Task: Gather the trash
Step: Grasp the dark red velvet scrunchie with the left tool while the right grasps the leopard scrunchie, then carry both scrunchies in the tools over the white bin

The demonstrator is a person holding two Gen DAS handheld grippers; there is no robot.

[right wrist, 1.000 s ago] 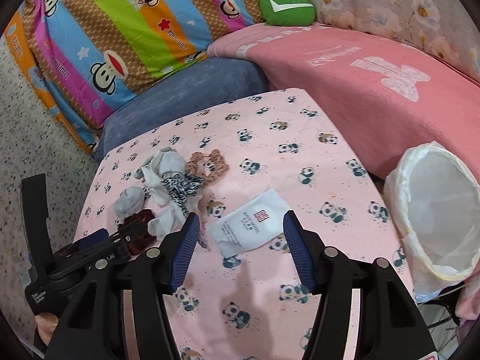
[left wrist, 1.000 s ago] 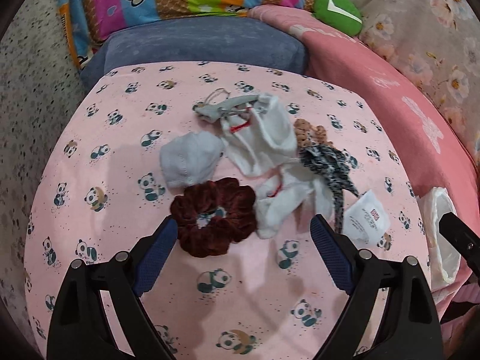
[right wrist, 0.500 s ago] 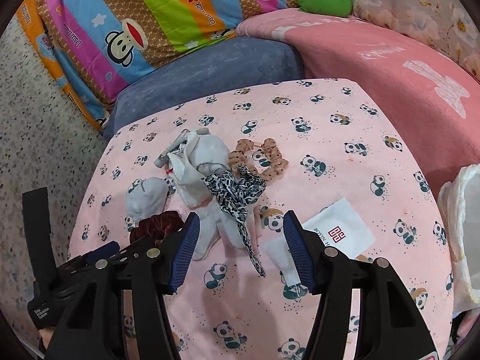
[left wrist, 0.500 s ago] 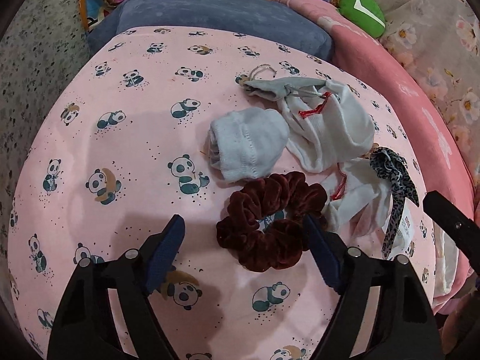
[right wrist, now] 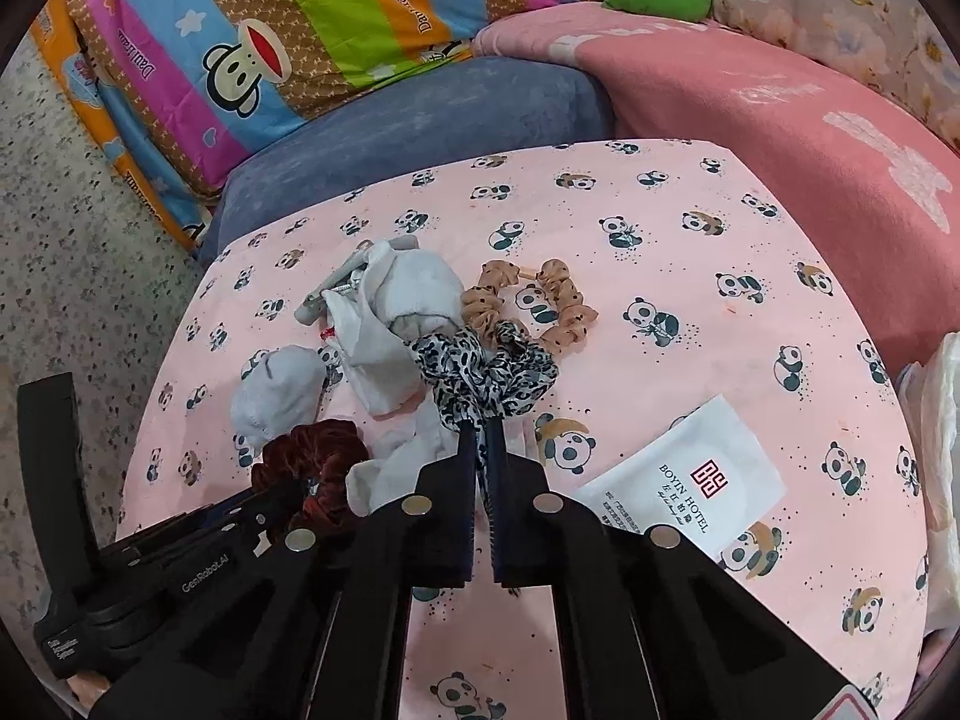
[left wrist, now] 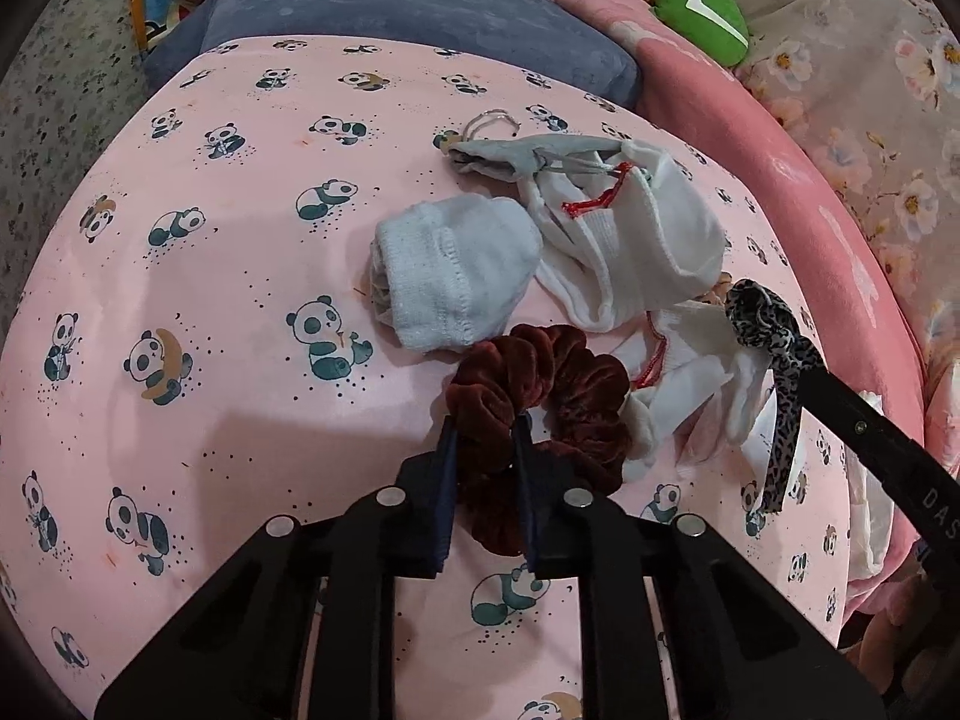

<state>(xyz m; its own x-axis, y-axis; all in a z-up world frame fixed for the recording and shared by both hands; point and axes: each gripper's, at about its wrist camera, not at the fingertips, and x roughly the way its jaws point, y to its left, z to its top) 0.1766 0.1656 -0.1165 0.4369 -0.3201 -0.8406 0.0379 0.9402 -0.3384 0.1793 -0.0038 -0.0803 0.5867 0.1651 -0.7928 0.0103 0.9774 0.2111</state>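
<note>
My left gripper point(left wrist: 485, 423) is shut on the near edge of a dark red velvet scrunchie point(left wrist: 558, 384) lying on the pink panda-print table point(left wrist: 210, 276); the scrunchie also shows in the right wrist view point(right wrist: 315, 456). My right gripper point(right wrist: 480, 429) is shut on the tail of a leopard-print scrunchie point(right wrist: 486, 369), which also shows in the left wrist view point(left wrist: 765, 324). A white hotel sachet point(right wrist: 684, 474) lies flat to the right. A white-lined bin point(right wrist: 939, 414) stands off the table's right edge.
White socks point(left wrist: 630, 240), a pale blue mitten point(left wrist: 456, 270) and a grey pouch point(left wrist: 510, 156) lie heaped mid-table. A tan dotted scrunchie point(right wrist: 540, 306) lies behind. A blue cushion point(right wrist: 420, 120), a striped pillow point(right wrist: 270, 30) and a pink blanket point(right wrist: 780, 120) border the far side.
Both grippers moved forward and closed. The left one shut on the dark red scrunchie, the right one on the leopard-print scrunchie's tail.
</note>
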